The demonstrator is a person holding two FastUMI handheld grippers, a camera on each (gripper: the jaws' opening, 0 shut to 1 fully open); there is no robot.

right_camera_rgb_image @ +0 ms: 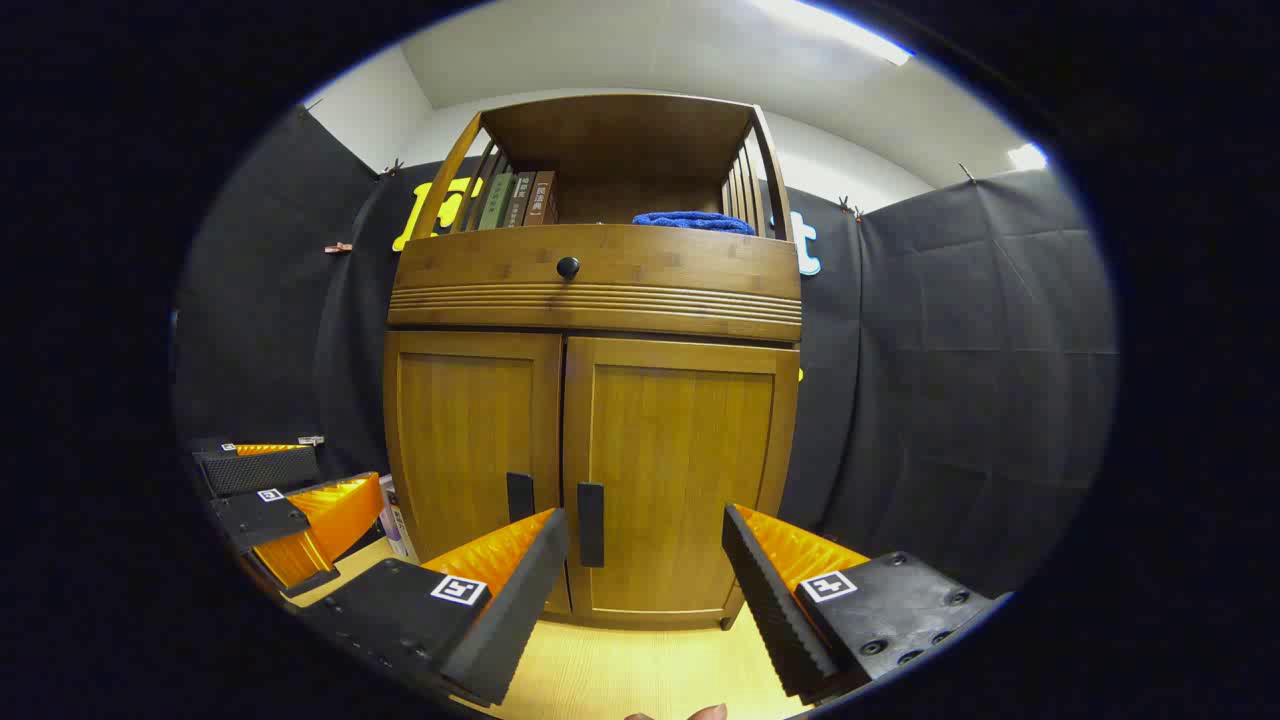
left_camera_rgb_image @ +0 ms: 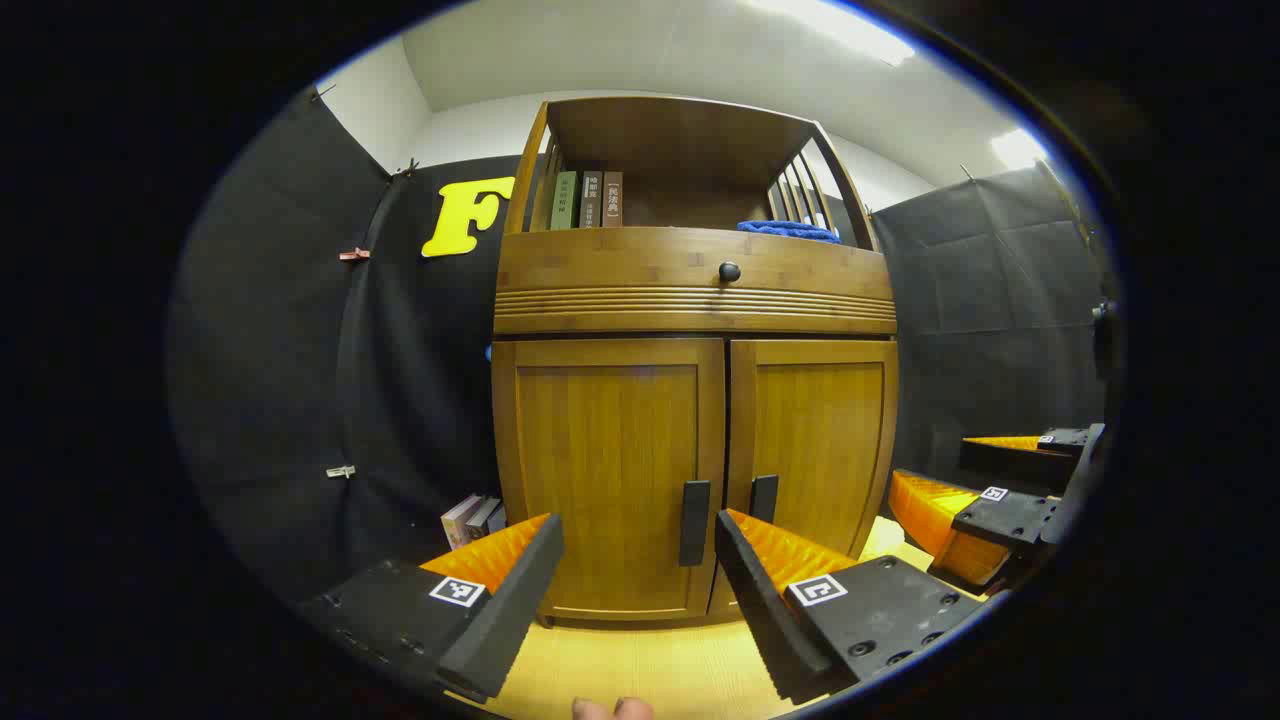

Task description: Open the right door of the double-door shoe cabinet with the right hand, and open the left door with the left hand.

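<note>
In the left gripper view, the left claw (left_camera_rgb_image: 640,580) stands wide open and holds nothing; each of its fingers (left_camera_rgb_image: 500,610) carries a small square black-and-white marker tag with no readable writing. Fingertips of a hand (left_camera_rgb_image: 612,709) peek in at the bottom edge, below the claw. Just beyond the gap between the fingers stands the shoe cabinet (left_camera_rgb_image: 695,300), on a pale wooden floor (left_camera_rgb_image: 640,670). Its left door (left_camera_rgb_image: 610,470) and right door (left_camera_rgb_image: 815,440) are both closed, and the left door's dark handle (left_camera_rgb_image: 694,522) sits straight ahead, between the fingers and apart from them.

In the right gripper view, the right claw (right_camera_rgb_image: 645,590) is likewise spread wide and empty, with the right door's handle (right_camera_rgb_image: 590,524) ahead, just right of its left finger. The other claw shows off to the side in each view.

Above the doors runs a drawer with a round black knob (left_camera_rgb_image: 729,271). Higher still, on the open shelf, stand a few books (left_camera_rgb_image: 586,199) up and to the left; their spines bear print too small to read. A blue cloth (left_camera_rgb_image: 790,231) lies on the shelf's right side. More books (left_camera_rgb_image: 473,518) lean on the floor left of the cabinet.
</note>
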